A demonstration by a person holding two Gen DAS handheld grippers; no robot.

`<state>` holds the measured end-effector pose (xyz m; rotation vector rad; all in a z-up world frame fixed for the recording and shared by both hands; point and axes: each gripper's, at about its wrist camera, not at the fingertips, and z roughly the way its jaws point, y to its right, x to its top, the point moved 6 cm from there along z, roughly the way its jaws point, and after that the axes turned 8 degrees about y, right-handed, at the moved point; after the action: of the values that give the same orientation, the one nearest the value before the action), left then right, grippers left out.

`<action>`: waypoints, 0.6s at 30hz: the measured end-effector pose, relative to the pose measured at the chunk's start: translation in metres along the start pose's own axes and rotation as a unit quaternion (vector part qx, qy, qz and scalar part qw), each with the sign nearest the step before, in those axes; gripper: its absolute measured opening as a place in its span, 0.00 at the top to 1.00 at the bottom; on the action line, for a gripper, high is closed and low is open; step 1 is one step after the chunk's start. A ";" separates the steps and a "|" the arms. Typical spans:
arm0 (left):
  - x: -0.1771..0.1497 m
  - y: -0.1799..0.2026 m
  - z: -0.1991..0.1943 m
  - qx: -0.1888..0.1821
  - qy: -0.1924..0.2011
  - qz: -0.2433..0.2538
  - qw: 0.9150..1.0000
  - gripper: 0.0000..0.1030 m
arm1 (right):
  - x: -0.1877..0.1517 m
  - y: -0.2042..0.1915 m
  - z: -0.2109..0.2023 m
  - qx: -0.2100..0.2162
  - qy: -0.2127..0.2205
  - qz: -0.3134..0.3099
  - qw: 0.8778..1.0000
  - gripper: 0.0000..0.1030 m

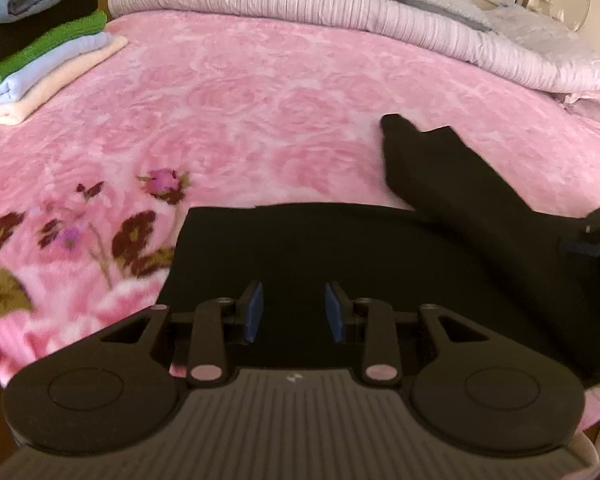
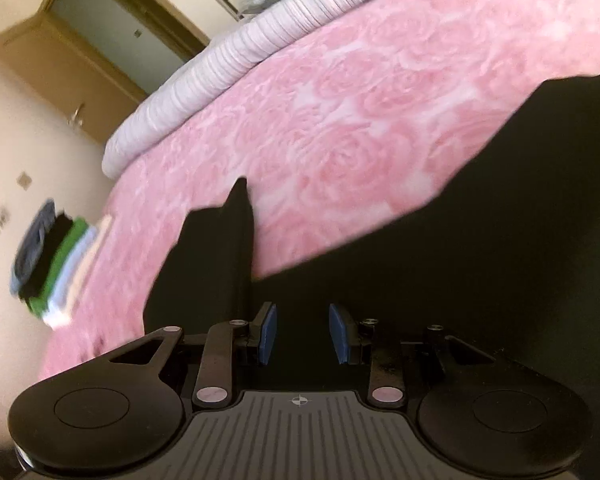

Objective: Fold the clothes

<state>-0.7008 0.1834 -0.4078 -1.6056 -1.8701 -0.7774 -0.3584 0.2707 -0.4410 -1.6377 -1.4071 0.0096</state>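
Black cloth, a dark garment (image 1: 340,248), lies spread on the near part of a bed covered by a pink rose-patterned blanket (image 1: 240,92), with one narrow part, a sleeve or leg, running up and away toward the right. Which kind of garment it is cannot be told from these views. At the far left corner of the bed a stack of folded clothes (image 1: 40,44) already sits, blue and grey on top, then black, green, pale blue and cream, well apart from the black piece. A pale ribbed quilt (image 1: 300,4) is bunched along the far edge.

The left gripper (image 1: 294,312) hovers over the near edge of the garment, its blue pads standing apart with nothing pinched between them. The right gripper (image 2: 303,334) is likewise parted and empty, tilted above the other side of the same black cloth (image 2: 480,240), and a raised fold of it stands just to the left of its fingers.

My reading is that one more piece is being started: the garment is laid out but not yet folded, and both grippers are coming in for a hold. The next move calls for each pair of pads to close on an edge or corner, catching only the layer meant to be lifted, then carrying the cloth over evenly so the fold lands flat
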 end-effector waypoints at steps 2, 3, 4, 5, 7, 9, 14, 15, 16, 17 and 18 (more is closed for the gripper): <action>0.006 -0.005 0.011 -0.002 -0.001 0.001 1.000 0.71 | 0.013 0.004 0.013 0.012 -0.003 0.032 0.999 0.68; 0.011 -0.008 0.017 0.003 -0.002 0.002 1.000 0.71 | 0.019 0.006 0.020 0.019 -0.004 0.049 0.999 0.68; 0.013 -0.011 0.022 0.006 -0.003 0.001 1.000 0.71 | 0.026 0.008 0.026 0.025 -0.005 0.065 0.998 0.68; 0.018 -0.013 0.027 0.004 -0.003 -0.001 1.000 0.71 | 0.033 0.008 0.033 0.026 -0.006 0.074 0.997 0.68; 0.027 -0.018 0.036 0.000 -0.003 -0.005 1.000 0.71 | 0.045 0.003 0.049 0.016 -0.013 0.071 0.997 0.68; 0.036 -0.023 0.042 -0.003 -0.002 -0.009 1.000 0.71 | 0.054 -0.008 0.064 0.021 -0.017 0.051 0.998 0.68; 0.053 -0.041 0.070 0.007 -0.015 -0.019 1.000 0.70 | 0.062 -0.026 0.118 0.032 -0.058 0.045 0.997 0.68; 0.054 -0.044 0.074 0.006 -0.018 -0.024 1.000 0.71 | 0.060 -0.029 0.127 0.034 -0.061 0.043 0.997 0.68; 0.054 -0.047 0.073 0.002 -0.017 -0.029 0.999 0.71 | 0.059 -0.031 0.134 0.036 -0.061 0.040 0.997 0.68; 0.055 -0.049 0.072 -0.002 -0.016 -0.034 0.999 0.71 | 0.058 -0.035 0.140 0.040 -0.059 0.033 0.997 0.68; 0.055 -0.051 0.071 -0.006 -0.016 -0.039 0.999 0.71 | 0.058 -0.042 0.142 0.046 -0.054 0.015 0.997 0.87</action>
<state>-0.7615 0.2661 -0.4199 -1.5677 -1.9648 -0.8018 -0.4489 0.3994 -0.4617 -1.6010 -1.4408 0.1800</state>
